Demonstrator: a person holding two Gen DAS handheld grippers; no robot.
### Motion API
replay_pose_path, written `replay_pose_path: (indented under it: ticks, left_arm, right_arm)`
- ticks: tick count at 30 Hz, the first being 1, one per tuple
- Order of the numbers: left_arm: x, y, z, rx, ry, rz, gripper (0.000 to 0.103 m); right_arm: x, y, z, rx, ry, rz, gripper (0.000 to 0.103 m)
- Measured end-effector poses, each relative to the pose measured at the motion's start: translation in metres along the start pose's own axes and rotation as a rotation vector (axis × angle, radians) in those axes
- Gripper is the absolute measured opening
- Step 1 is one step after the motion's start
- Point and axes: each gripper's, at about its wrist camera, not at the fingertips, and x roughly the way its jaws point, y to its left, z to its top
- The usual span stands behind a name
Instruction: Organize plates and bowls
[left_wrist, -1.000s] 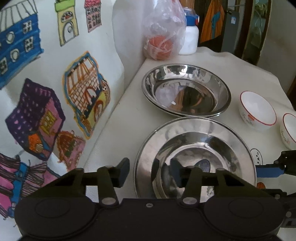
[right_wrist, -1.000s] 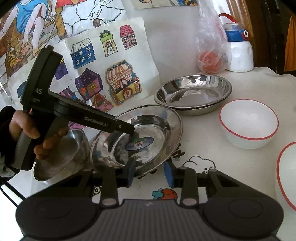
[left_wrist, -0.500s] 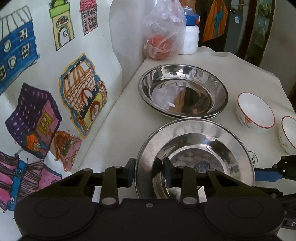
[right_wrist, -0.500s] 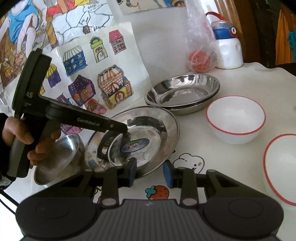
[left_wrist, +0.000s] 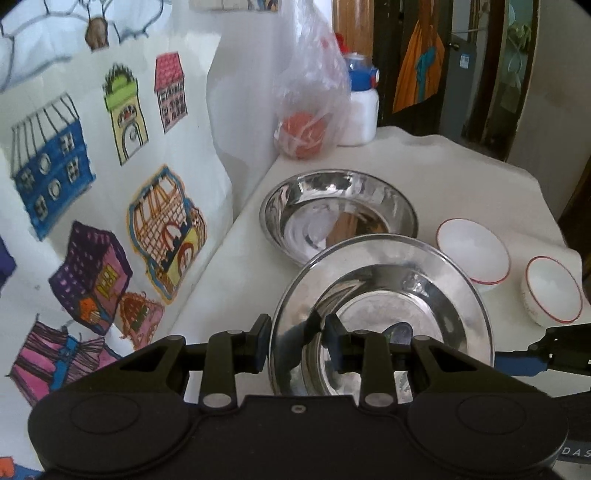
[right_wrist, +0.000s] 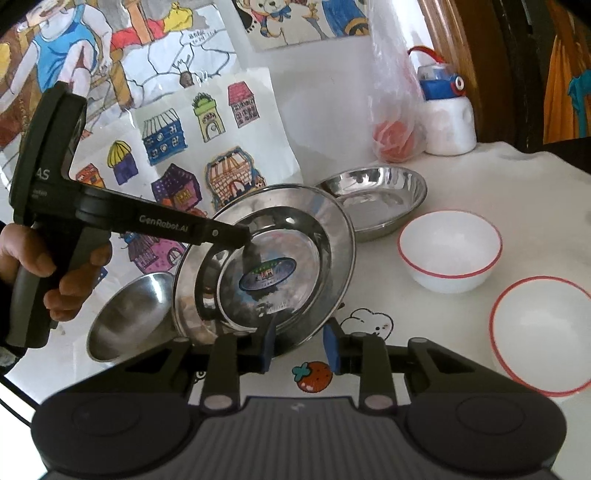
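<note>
My left gripper (left_wrist: 295, 341) is shut on the near rim of a wide steel plate (left_wrist: 424, 295) and holds it tilted above the table; the plate (right_wrist: 325, 229) shows a blue sticker in the right wrist view, with the left gripper (right_wrist: 243, 236) on it. A deeper steel plate (left_wrist: 338, 218) (right_wrist: 376, 195) rests behind it. Two white red-rimmed bowls (left_wrist: 471, 251) (left_wrist: 552, 295) sit to the right, also in the right wrist view (right_wrist: 448, 249) (right_wrist: 541, 332). My right gripper (right_wrist: 299, 349) is open and empty, just in front of the lifted plate.
A small steel bowl (right_wrist: 129, 317) lies under the lifted plate's left side. A plastic bag with something red (left_wrist: 306, 136) and a white bottle (left_wrist: 360, 110) stand at the back corner. A wall with drawings (left_wrist: 110, 206) borders the table's left side.
My left gripper closed on the wide plate's rim and raised it off the table, tilting it. The right gripper stayed open in front of it.
</note>
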Motion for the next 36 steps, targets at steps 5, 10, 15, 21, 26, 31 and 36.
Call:
replay_pose_path:
  ticks: [5, 10, 15, 21, 26, 31, 36]
  left_arm:
    - [-0.019, -0.011, 0.0, 0.003, -0.022, 0.01, 0.034]
    - [-0.035, -0.02, -0.001, -0.025, -0.044, 0.006, 0.034]
    - [-0.041, -0.031, 0.0, -0.097, -0.047, 0.001, 0.034]
    - [-0.037, -0.04, 0.011, -0.213, -0.055, -0.026, 0.034]
    - [-0.027, -0.045, 0.034, -0.26, -0.066, -0.006, 0.034]
    - [-0.005, -0.038, 0.057, -0.325, -0.064, 0.014, 0.034]
    - [0.028, -0.021, 0.073, -0.39, -0.061, 0.06, 0.034]
  right_arm:
    - [-0.016, 0.0, 0.001, 0.005, -0.013, 0.012, 0.032]
    - [-0.03, -0.012, 0.008, 0.021, -0.005, 0.02, 0.028]
    - [-0.042, -0.037, 0.029, 0.062, 0.017, 0.03, 0.023]
    - [-0.034, -0.062, 0.068, 0.038, 0.045, 0.011, 0.022]
    - [-0.013, -0.077, 0.11, -0.012, 0.053, -0.019, 0.021]
    - [0.022, -0.091, 0.145, -0.057, 0.068, -0.039, 0.02]
    - [0.064, -0.099, 0.163, -0.106, 0.084, -0.041, 0.02]
